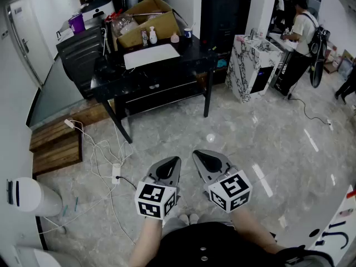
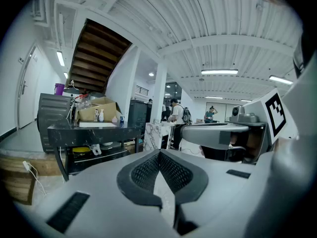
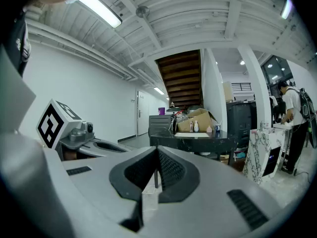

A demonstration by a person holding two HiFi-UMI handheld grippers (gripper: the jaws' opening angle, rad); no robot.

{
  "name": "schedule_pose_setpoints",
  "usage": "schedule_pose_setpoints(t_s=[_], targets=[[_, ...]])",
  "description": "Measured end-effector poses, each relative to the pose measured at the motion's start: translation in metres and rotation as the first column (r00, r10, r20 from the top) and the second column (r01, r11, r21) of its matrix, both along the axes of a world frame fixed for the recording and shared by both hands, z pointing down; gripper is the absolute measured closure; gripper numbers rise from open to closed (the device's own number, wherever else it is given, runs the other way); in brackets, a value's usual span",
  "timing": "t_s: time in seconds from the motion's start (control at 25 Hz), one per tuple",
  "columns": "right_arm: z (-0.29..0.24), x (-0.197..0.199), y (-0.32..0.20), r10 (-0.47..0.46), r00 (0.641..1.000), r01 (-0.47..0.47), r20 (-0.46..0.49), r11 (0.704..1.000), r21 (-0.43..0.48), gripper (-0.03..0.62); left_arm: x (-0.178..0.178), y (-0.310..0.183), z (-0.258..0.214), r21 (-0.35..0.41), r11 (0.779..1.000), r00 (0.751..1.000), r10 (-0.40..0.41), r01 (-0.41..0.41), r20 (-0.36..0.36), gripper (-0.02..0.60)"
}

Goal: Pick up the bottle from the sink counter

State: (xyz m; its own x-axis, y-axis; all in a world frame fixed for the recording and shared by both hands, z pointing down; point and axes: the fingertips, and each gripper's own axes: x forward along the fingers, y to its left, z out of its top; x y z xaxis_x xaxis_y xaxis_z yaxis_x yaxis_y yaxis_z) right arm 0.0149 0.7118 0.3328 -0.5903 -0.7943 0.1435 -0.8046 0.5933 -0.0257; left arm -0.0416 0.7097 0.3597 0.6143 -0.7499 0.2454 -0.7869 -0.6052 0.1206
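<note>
Bottle (image 1: 253,34): judged to be the small upright thing at the far left corner of the counter top. It is too small to tell from a tap.
Risk, wrong target: a pump bottle (image 1: 152,35) and smaller containers stand along the far edge of the black table (image 1: 111,79), left of the counter. They show more clearly than the bottle and could be mistaken for it.
Risk, knock-over: both sets of jaws are closed. If they reach the bottle that way, they would push it instead of straddling it. It stands near a corner, so a push could send it off the edge.
Risk, path: a cable (image 1: 308,114) runs over the floor right of the counter. A person (image 1: 297,38) stands at the counter's far right side. Either could obstruct the approach.
Bottle axis: if correctly identified, the long axis is vertical with the top pointing up. A level approach from the side suits it.
Counter (image 1: 243,74): marble-clad block, well apart from both grippers, right of the table.
Left gripper (image 2: 159,155): jaws closed tip to tip, nothing between them, held near level over bare floor.
Right gripper (image 3: 157,157): jaws fully closed and empty, just beside the left gripper. The dark line seen between its pads is a distant table leg.
Task state: approach not yet begun; nothing is within reach.
</note>
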Motion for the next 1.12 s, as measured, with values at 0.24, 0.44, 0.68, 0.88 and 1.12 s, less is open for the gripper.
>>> schedule_pose_setpoints(t_s=[0.24,0.44,0.68,0.88,1.12], targets=[[0.001,0.003,-0.001,0.004,1.000,-0.004,-0.010,1.000,0.002,0.594,0.004,-0.003,0.000,0.001,1.000,1.000,-0.003,0.003,0.008,0.565],[0.002,-0.001,0.002,-0.008,1.000,0.008,-0.006,1.000,-0.001,0.595,0.007,-0.002,0.002,-0.004,1.000,1.000,0.004,-0.004,0.022,0.565],[0.005,-0.008,0.003,-0.026,0.999,0.027,0.029,0.999,-0.018,0.591,0.002,-0.002,-0.003,0.027,1.000,1.000,0.014,-0.013,-0.026,0.563],[0.009,-0.012,0.000,-0.018,0.999,0.019,0.032,0.999,-0.033,0.591,-0.007,-0.007,-0.005,0.031,0.999,0.999,0.027,-0.026,-0.041,0.563],[0.008,-0.016,-0.008,0.005,1.000,-0.004,0.027,1.000,-0.018,0.537,-0.012,-0.009,0.006,0.015,0.997,0.997,0.071,-0.070,-0.038,0.563]])
